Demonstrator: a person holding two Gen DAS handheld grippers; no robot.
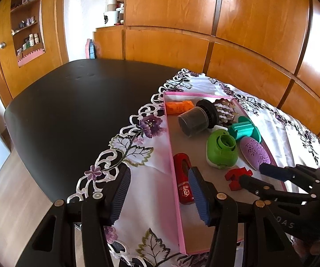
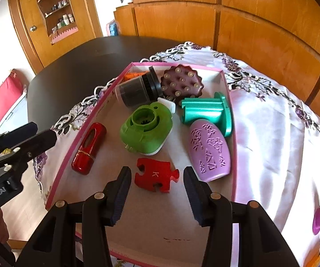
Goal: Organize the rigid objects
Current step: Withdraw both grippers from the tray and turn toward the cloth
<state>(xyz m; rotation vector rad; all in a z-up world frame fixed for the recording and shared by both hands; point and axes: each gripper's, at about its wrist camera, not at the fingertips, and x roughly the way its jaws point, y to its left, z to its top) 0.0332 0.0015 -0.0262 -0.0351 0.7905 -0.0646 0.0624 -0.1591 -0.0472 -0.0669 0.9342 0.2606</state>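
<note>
A shallow pink-rimmed tray (image 2: 89, 120) (image 1: 175, 178) lies on a flowered white cloth. It holds a red puzzle piece (image 2: 156, 176) (image 1: 237, 178), a red cylinder (image 2: 89, 148) (image 1: 183, 178), a green round device (image 2: 147, 130) (image 1: 222, 150), a purple oval (image 2: 209, 149) (image 1: 255, 152), a teal spool (image 2: 206, 113) (image 1: 245, 129), a dark jar (image 2: 137, 91) (image 1: 196, 120), a maroon studded disc (image 2: 182, 82) and an orange block (image 1: 179, 106). My right gripper (image 2: 157, 189) is open, its fingers on either side of the puzzle piece. My left gripper (image 1: 160, 191) is open and empty over the tray's left rim, beside the red cylinder.
The cloth (image 1: 137, 178) covers the right part of a black table (image 1: 71, 111). Wooden cabinets (image 1: 226, 22) stand close behind. A shelf niche (image 1: 26, 22) and a door are at the far left. The floor (image 1: 15, 200) lies beyond the table's left edge.
</note>
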